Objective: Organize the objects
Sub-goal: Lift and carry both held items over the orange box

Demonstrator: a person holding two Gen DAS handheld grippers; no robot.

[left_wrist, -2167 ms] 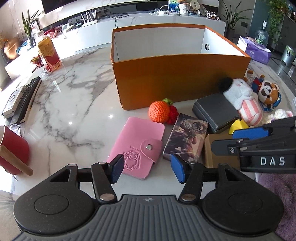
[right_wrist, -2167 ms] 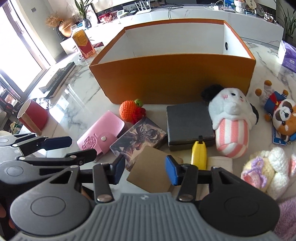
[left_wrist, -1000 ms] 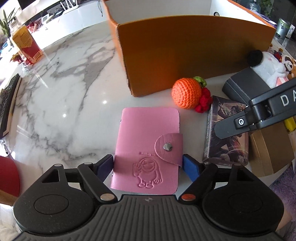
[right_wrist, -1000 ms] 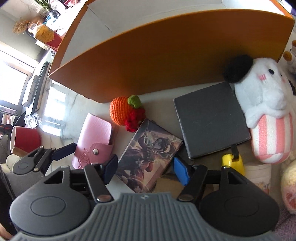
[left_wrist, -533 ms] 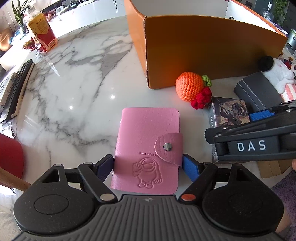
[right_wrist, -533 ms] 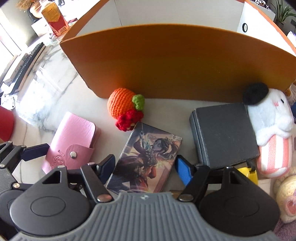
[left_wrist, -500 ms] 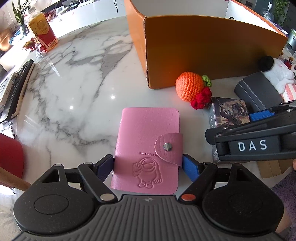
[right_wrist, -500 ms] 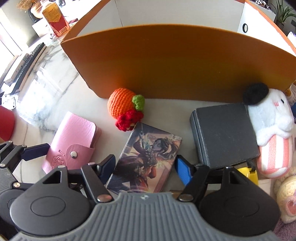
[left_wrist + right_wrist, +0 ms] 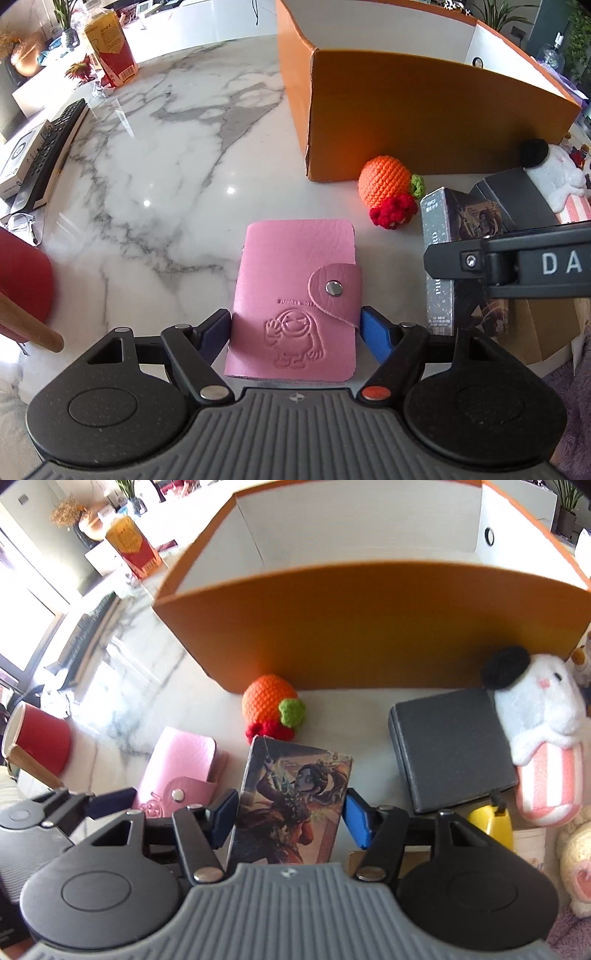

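1. And there's the big move: the right hand-held gripper [image 9: 290,818] now has the illustrated box [image 9: 291,806] between its blue pads, and the box has come up. A second ago it lay flat among the clutter; now its far end stands tilted off the desk [image 9: 155,155] beside the left hand-held gripper [image 9: 295,334]. The jaws are closing on it, both pads at its long edges. It looks like a real pinch, so I'd call this piece picked.

2. Over on the left, the pink card wallet [image 9: 297,295] sits between the pads exactly where it was half a second ago, flat on the marble. These jaws are closing too, from very wide; the left pad touches the wallet's edge, the right one sits at its snap-flap edge. Contact, yes, but whether it's firm I can't say.

3. The goal is unchanged: the orange box [image 9: 424,114] stands open just behind, nothing visible inside from here. Both items look bound for it.

4. Untouched: the crochet orange [image 9: 386,184], the dark grey case [image 9: 448,753] and the white plush [image 9: 539,705].
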